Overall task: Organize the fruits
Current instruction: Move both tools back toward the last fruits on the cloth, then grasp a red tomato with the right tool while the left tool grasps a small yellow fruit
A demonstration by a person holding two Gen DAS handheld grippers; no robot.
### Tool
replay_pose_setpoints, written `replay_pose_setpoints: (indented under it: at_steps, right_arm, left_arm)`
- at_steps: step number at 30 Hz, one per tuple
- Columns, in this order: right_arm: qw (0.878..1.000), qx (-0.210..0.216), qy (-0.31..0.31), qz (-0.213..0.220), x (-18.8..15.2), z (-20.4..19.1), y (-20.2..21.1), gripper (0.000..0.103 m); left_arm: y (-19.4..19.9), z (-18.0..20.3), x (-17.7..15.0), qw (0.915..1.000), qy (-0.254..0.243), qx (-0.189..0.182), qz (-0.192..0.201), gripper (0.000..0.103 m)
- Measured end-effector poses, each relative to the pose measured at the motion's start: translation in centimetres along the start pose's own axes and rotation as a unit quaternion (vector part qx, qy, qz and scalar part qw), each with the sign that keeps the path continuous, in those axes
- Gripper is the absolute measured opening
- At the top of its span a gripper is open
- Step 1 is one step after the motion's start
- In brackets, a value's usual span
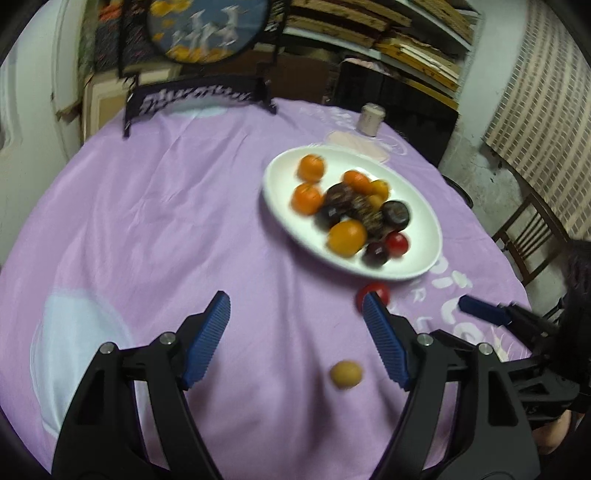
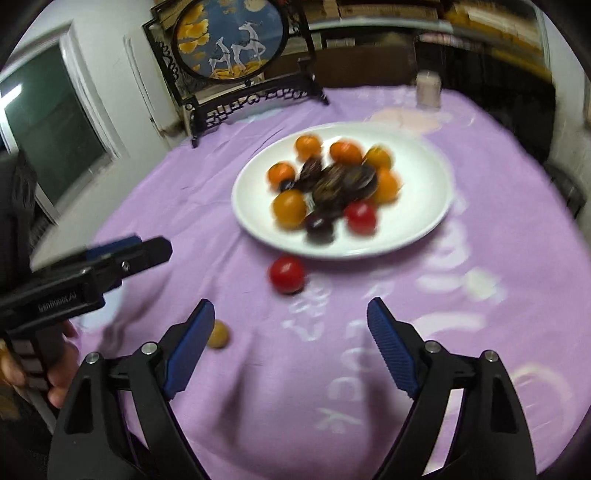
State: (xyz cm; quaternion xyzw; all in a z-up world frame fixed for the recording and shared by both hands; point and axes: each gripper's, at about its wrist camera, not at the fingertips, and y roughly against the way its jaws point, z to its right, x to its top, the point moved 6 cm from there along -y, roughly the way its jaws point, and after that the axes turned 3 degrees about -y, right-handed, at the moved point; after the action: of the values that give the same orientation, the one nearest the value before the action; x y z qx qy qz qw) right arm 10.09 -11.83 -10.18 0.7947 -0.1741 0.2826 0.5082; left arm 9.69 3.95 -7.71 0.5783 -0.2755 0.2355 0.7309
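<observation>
A white oval plate (image 1: 280,206) (image 2: 417,221) on the purple tablecloth holds several oranges, dark plums and a red fruit. A loose red fruit (image 1: 380,290) (image 2: 287,274) lies on the cloth just in front of the plate. A small yellow-brown fruit (image 1: 345,374) (image 2: 218,333) lies nearer. My left gripper (image 1: 295,310) is open and empty above the cloth, the small fruit between and below its fingers. My right gripper (image 2: 290,314) is open and empty, short of the red fruit. Each gripper also shows in the other's view: the right gripper (image 1: 480,310), the left gripper (image 2: 122,254).
A black carved stand with a round painted screen (image 1: 207,29) (image 2: 229,40) stands at the table's far edge. A pale jar (image 1: 370,119) (image 2: 428,89) sits behind the plate. A wooden chair (image 1: 532,236) is at the right. Shelves line the back wall.
</observation>
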Motion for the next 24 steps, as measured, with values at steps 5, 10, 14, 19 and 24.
replay_pose_setpoints:
  at_steps: [5,10,14,19,24]
  right_arm:
    - [1.0,-0.009,-0.003,-0.011,-0.1,-1.1,-3.2,0.053]
    - [0.999,-0.045,0.007,-0.022,0.8,-1.3,-6.2,0.034]
    - [0.999,-0.045,0.016,-0.027,0.8,-1.3,-6.0,0.032]
    - [0.998,-0.05,0.016,-0.019,-0.2,0.0,-3.4,0.032]
    - [0.998,-0.067,0.001,-0.001,-1.0,2.2,-0.7,0.032]
  left_arm:
    - [0.8,-2.9,-1.4,0.9996,0.028,0.0,-0.001,0.076]
    - [1.4,-3.3,-2.6,0.9997,0.024,-0.005,-0.004,0.076]
    - [1.4,-1.4,-3.4,0.9998,-0.005,-0.014,-0.012,0.076]
    - [0.6,2.0,-3.8,0.9981,-0.047,-0.033,-0.023,0.076]
    - [-1.2,5.1,-4.6,0.9946,-0.09,-0.034,-0.041,0.076]
